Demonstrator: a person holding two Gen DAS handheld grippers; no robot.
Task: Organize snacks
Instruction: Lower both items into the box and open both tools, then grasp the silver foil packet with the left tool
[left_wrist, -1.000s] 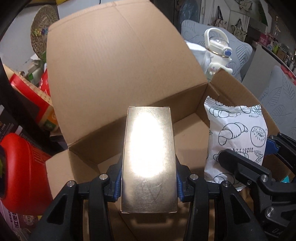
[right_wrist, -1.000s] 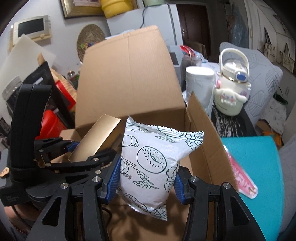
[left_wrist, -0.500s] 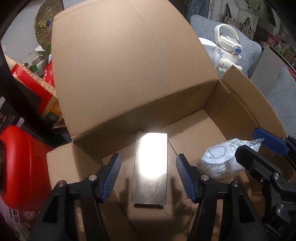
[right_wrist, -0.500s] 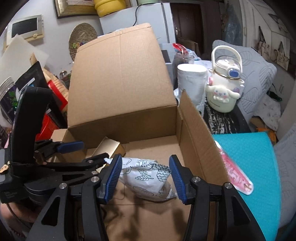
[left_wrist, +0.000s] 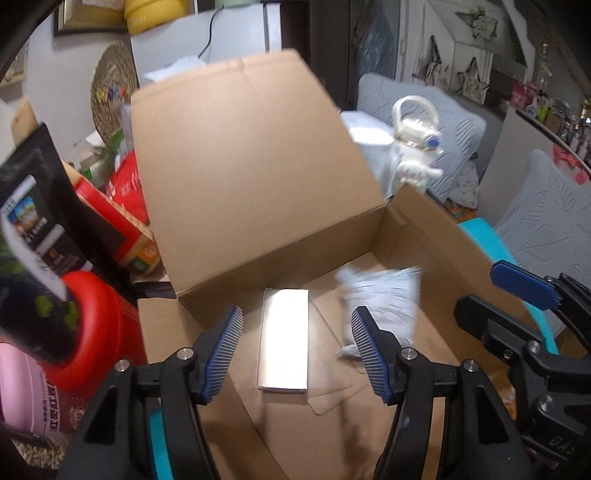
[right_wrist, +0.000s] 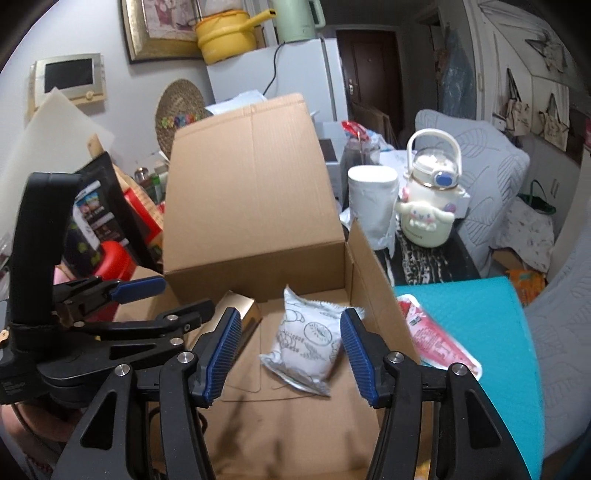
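An open cardboard box stands in front of me with its back flap raised. A shiny gold box lies flat on its floor, and a white snack bag printed with pastries lies to the right of it. My left gripper hovers open above the gold box with nothing between its pads. In the right wrist view, my right gripper is open above the white snack bag, clear of it. The left gripper shows beside the gold box.
A red snack packet lies on a teal mat right of the box. Behind the mat stand a white cartoon bottle and a white cup. A red canister and black bag crowd the left side.
Both grippers let go: the gold box and the white bag dropped onto the box floor. Both grippers then opened wider and rose away from them.
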